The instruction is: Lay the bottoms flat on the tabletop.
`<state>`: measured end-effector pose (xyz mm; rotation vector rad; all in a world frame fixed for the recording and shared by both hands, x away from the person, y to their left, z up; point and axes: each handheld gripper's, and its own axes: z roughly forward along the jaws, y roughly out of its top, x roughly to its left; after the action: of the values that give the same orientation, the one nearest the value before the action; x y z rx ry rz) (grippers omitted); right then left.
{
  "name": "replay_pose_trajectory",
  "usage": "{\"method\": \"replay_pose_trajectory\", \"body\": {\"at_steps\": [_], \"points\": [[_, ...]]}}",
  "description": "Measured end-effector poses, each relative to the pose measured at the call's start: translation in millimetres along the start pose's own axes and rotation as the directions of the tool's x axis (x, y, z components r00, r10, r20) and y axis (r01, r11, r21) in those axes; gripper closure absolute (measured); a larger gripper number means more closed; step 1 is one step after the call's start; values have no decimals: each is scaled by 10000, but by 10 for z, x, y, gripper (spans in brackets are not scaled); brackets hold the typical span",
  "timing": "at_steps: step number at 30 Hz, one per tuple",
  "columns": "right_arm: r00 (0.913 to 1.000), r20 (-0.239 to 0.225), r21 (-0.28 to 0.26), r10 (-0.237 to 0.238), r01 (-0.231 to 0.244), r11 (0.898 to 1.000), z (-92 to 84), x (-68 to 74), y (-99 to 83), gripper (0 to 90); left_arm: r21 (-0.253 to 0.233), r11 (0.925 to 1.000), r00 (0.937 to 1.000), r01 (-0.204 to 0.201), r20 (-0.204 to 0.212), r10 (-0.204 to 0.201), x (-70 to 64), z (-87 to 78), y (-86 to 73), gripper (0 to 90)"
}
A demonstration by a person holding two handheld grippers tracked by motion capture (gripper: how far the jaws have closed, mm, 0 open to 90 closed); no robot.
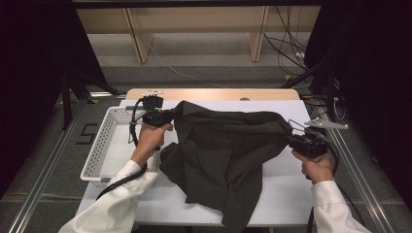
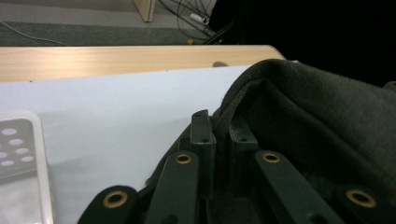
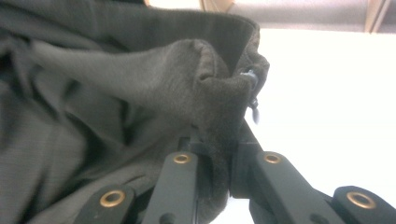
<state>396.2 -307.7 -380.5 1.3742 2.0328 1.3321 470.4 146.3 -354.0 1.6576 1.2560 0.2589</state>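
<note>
Dark garment (image 1: 226, 150) lies spread across the white table cover (image 1: 286, 194), beside the white basket (image 1: 99, 145). Left gripper (image 1: 167, 116) clamps its left edge; right gripper (image 1: 290, 138) clamps its right edge

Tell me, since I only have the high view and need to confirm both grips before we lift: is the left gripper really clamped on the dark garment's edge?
Observer: Yes. The left gripper has its jaws shut on a hemmed edge of the dark garment.
Operator: And the right one?
Observer: The right gripper pinches a bunched fold of the cloth between closed jaws.
Operator: Anything near that fold?
Observer: A small metal piece, perhaps a zipper pull, hangs beside it.
</note>
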Motion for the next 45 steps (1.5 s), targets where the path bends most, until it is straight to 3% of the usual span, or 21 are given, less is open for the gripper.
{"method": "replay_pose_trajectory", "body": {"at_steps": [6, 9, 11, 14, 20, 24, 28, 33, 42, 45], "points": [[9997, 168, -1201, -169, 188, 9926, -395, 157, 449, 843, -494, 9987, 9989, -154, 441, 176, -125, -214, 164, 834], [9984, 528, -1361, -188, 259, 9904, -441, 181, 654, 843, -650, 9978, 9986, -153, 497, 185, -149, -257, 226, 833], [9974, 684, -1400, -215, 310, 9897, -438, 196, 777, 843, -689, 9975, 9980, 131, 625, -88, -128, -261, 257, 833], [9957, 897, -1379, -220, 343, 9898, -376, 202, 929, 843, -776, 9954, 9950, 566, 863, -499, -80, -272, 313, 833], [9928, 1185, -1396, -185, 351, 9896, -134, 143, 1160, 838, -955, 9950, 9995, 297, 146, -285, -52, -240, 457, 833], [9798, 1973, -1172, -330, 570, 9915, 91, 86, 1280, 837, -872, 9961, 9993, 120, -340, -150, -46, -114, 528, 832], [9740, 2253, -1056, -244, 493, 9932, 215, 43, 1377, 837, -899, 9959, 9980, -98, -638, 40, -74, -85, 585, 831], [9679, 2488, -811, -360, 579, 9950, 293, 13, 1434, 833, -930, 9957, 9974, -44, -714, -23, -77, -52, 626, 828], [9563, 2923, -634, -7, 201, 9978, 510, -136, 1408, 792, -825, 9965, 9958, 124, -896, -198, -74, 119, 630, 809], [9493, 3135, -529, 232, -69, 9986, 571, -209, 1375, 730, -803, 9967, 9898, -100, -1426, -15, -121, 208, 605, 761]]}}
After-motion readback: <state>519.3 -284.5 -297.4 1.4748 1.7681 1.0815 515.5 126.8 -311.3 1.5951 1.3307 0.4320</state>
